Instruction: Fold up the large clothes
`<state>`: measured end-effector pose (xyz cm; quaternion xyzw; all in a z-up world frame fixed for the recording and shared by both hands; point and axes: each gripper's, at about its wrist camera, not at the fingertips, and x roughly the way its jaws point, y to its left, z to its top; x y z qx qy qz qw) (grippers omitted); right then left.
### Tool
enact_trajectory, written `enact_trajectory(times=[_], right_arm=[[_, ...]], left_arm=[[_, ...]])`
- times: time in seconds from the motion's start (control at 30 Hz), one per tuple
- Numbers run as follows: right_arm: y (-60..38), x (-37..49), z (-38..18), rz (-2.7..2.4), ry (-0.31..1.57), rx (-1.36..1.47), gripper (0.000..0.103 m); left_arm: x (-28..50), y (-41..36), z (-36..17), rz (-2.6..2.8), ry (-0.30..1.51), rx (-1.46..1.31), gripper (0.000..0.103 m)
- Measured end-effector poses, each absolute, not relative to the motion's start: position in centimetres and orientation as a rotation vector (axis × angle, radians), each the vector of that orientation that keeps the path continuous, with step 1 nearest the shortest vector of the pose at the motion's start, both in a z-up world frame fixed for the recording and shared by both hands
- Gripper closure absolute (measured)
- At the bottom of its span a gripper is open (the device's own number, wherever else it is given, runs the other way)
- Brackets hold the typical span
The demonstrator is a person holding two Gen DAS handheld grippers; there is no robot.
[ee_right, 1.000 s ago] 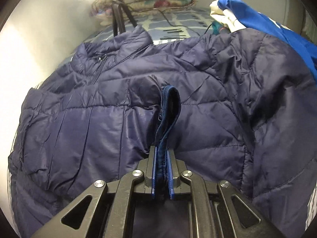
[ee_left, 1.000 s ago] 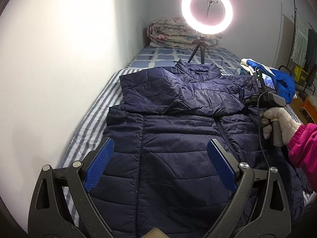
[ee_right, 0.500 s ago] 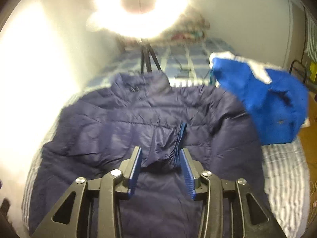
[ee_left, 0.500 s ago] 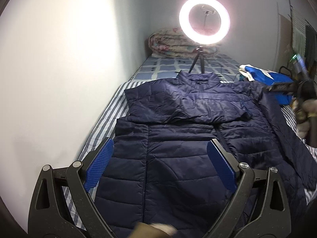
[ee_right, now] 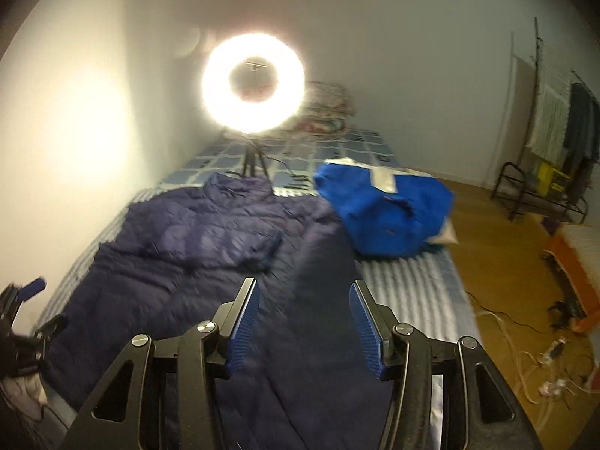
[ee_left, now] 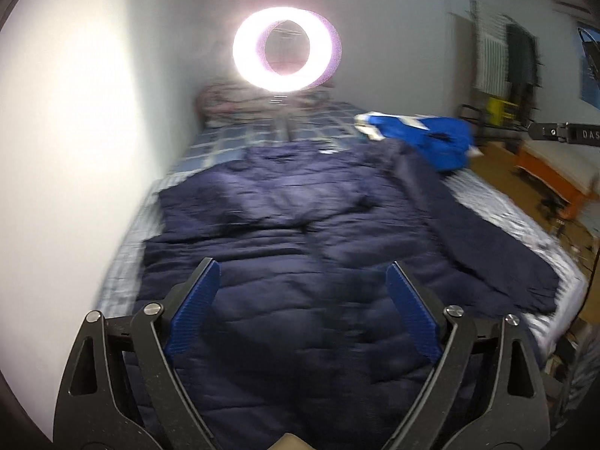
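A large navy puffer jacket (ee_left: 300,247) lies flat on the striped bed, collar toward the ring light. One sleeve is folded across its chest; the other sleeve (ee_left: 483,232) lies out to the right. It also shows in the right wrist view (ee_right: 195,262). My left gripper (ee_left: 302,302) is open and empty, raised above the jacket's lower half. My right gripper (ee_right: 303,320) is open and empty, above the jacket's right side. The left gripper's edge shows at the far left of the right wrist view (ee_right: 26,300).
A lit ring light (ee_left: 287,48) on a tripod stands on the bed behind the collar. A blue garment (ee_right: 382,212) lies at the bed's right. A folded quilt (ee_right: 326,112) is at the headboard. A wall runs along the left. Wooden floor with cables (ee_right: 532,360) is right.
My right gripper opened and let go of the sleeve cuff, leaving it on the jacket's chest, then drew back and up. My left gripper also rose and pulled back.
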<state>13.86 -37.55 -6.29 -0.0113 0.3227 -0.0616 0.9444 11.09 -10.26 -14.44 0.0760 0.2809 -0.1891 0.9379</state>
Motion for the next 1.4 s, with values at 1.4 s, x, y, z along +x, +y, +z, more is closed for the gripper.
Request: enact_trajectory(times=[1.4], right_arm=[[-51.8, -5.1, -11.6, -0.481, 0.755, 0.188, 0.050]], left_arm=[[1.6, -48.3, -29.0, -0.985, 1.044, 0.580, 0.036]])
